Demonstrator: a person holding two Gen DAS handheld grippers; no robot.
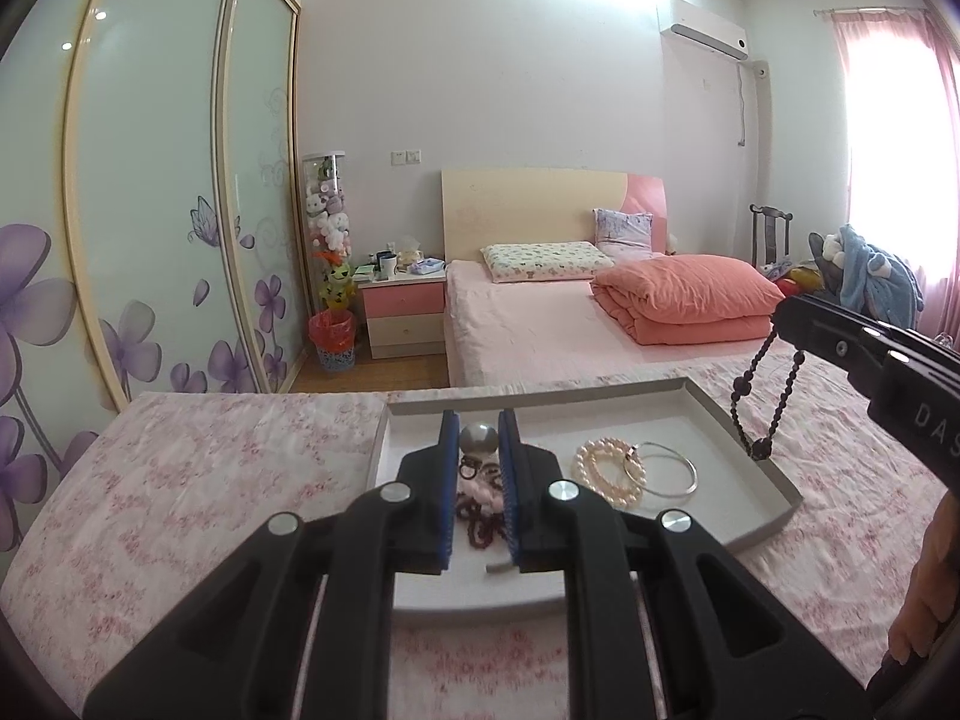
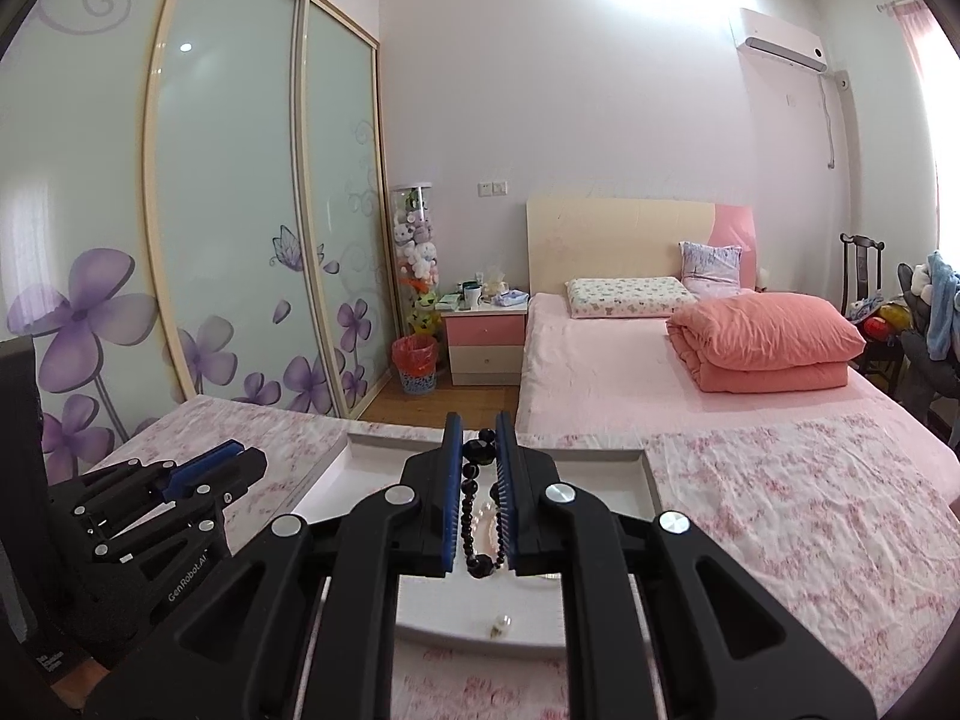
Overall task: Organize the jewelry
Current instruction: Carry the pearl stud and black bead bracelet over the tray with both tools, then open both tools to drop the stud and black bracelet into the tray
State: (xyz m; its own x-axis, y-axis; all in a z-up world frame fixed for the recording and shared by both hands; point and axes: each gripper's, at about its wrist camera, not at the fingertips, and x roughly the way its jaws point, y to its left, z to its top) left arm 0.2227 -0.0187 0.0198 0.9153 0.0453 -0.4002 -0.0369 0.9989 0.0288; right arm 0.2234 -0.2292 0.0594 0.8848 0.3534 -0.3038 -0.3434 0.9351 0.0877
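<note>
Dangling from the right hand-held gripper [image 2: 478, 450] — black bead strand [image 1: 765, 396] above the tray [image 1: 774, 480].

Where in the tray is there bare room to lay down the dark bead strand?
Free: the tray's far floor behind the silver bangle, and its near floor by the front rim. Crowded: the middle, with the pearl bracelet touching the bangle, and dark rings beside a metal ball. The right gripper holds the strand.

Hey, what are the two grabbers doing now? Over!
Right gripper shut on black bead string, dangling over gray tray. Left gripper shut, empty. Pearl bracelet in tray below. Nothing blocking.
</note>
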